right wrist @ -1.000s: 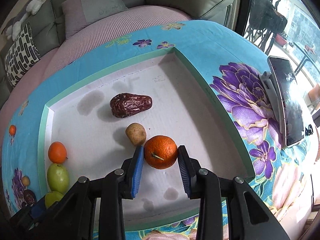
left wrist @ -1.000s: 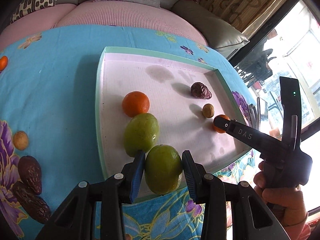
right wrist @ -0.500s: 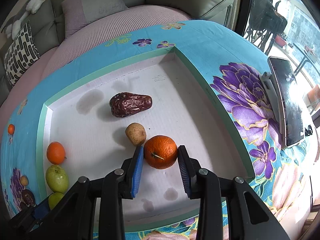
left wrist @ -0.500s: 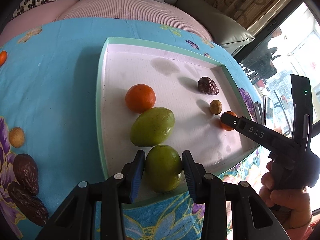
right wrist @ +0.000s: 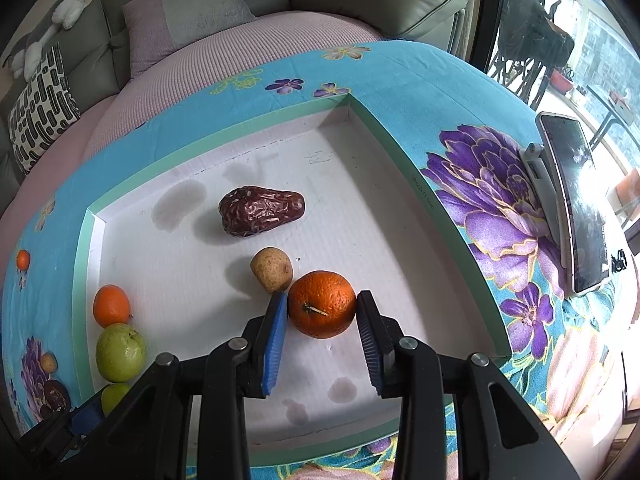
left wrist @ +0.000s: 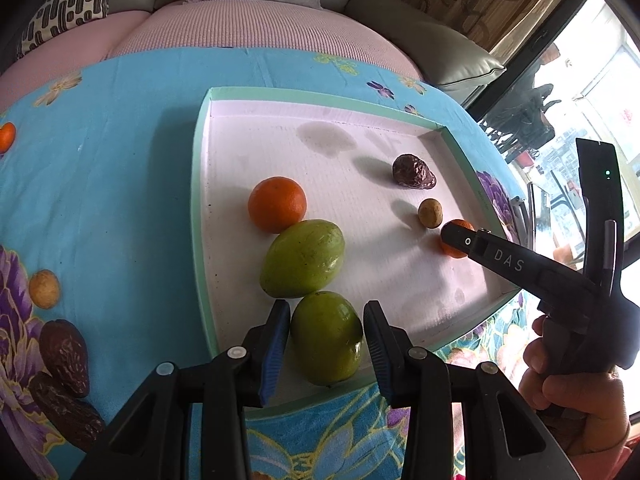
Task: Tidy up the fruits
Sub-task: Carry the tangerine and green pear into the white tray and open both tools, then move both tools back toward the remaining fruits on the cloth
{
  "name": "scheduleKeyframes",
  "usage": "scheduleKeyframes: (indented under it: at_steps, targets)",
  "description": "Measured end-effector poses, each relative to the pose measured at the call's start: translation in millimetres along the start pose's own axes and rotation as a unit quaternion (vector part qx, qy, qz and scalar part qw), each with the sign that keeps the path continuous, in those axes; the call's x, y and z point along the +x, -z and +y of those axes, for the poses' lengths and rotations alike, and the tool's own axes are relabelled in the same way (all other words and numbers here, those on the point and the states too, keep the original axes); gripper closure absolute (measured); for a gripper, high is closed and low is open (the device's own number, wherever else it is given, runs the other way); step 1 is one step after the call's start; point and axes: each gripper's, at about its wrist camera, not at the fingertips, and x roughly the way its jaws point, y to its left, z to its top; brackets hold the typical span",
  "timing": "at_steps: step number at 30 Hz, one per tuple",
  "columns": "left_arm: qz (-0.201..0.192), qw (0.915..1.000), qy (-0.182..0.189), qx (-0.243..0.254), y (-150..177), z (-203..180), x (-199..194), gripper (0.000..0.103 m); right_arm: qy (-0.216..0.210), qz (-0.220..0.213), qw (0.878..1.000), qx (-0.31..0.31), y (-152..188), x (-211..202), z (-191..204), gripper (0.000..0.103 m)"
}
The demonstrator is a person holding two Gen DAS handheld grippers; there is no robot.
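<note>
Both grippers are mid-placement in the tray (left wrist: 199, 216) — left gripper (left wrist: 326, 344) pinching a green fruit (left wrist: 327, 344) at the near edge, right gripper (right wrist: 322, 316) pinching an orange (right wrist: 322, 304) — next up, probably spread and let go.

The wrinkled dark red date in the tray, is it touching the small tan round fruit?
No, the wrinkled dark red date lies apart from the small tan round fruit, with white tray floor between.

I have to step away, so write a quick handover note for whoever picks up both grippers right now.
Left gripper: shut on the near green oval fruit at the tray's front edge.
Right gripper: shut on the small orange tangerine, resting on the white mint-rimmed tray.
Already in tray: second green fruit, larger orange, wrinkled dark red date, small tan round fruit.
Left: tan fruit, two dark dates and an orange on the blue floral cloth.
</note>
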Motion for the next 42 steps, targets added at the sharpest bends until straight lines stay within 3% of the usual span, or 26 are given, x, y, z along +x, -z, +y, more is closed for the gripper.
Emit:
scheduleKeyframes:
  at_steps: [7,15,19,21,25,28,32,35,38,40,42]
  targets:
    - [-0.029,0.9993,-0.017,0.016,-2.2,-1.9,-18.2,0.055,-0.002,-0.001,1.000,0.001,-0.1,-0.5,-1.4,0.066]
    - [-0.078,0.9950,-0.063,0.004,-9.6,11.7,-43.8,0.047,0.003,0.008,1.000,0.002,-0.8,4.2,-1.9,0.064]
    - [-0.091,0.9894,-0.111,-0.019,-11.1,26.8,-49.8,0.044,0.002,0.010,1.000,0.000,-2.1,5.9,-0.9,0.063]
    - [-0.093,0.9865,-0.127,-0.043,-10.9,38.1,-50.9,0.041,-0.004,0.013,1.000,-0.001,-1.8,7.7,-0.6,0.049]
    - [-0.093,0.9804,-0.149,-0.089,-8.6,60.8,-52.3,0.033,-0.007,0.012,1.000,-0.007,-1.8,9.1,1.3,0.045]
    - [-0.098,0.9749,-0.170,-0.105,-6.3,72.3,-55.4,0.026,-0.010,0.009,1.000,-0.010,-1.5,10.0,2.0,0.030]
    - [-0.099,0.9695,-0.190,-0.119,-4.2,84.2,-56.0,0.016,-0.023,-0.004,1.000,-0.019,0.0,7.3,5.9,0.019]
    - [-0.096,0.9680,-0.196,-0.123,-3.3,88.6,-53.7,0.010,-0.030,-0.008,0.999,-0.027,-0.7,8.4,9.6,0.019]
    - [-0.100,0.9686,-0.193,-0.121,-2.7,89.3,-54.8,0.010,-0.035,-0.019,0.999,-0.027,-0.1,6.3,11.5,0.018]
    - [-0.105,0.9676,-0.199,-0.115,-4.1,88.4,-56.6,0.009,-0.039,-0.033,0.998,-0.024,-0.7,2.3,10.7,0.004]
    - [-0.108,0.9671,-0.201,-0.112,-4.0,88.9,-58.0,0.007,-0.045,-0.051,0.997,-0.021,-1.7,-3.4,10.1,0.001]
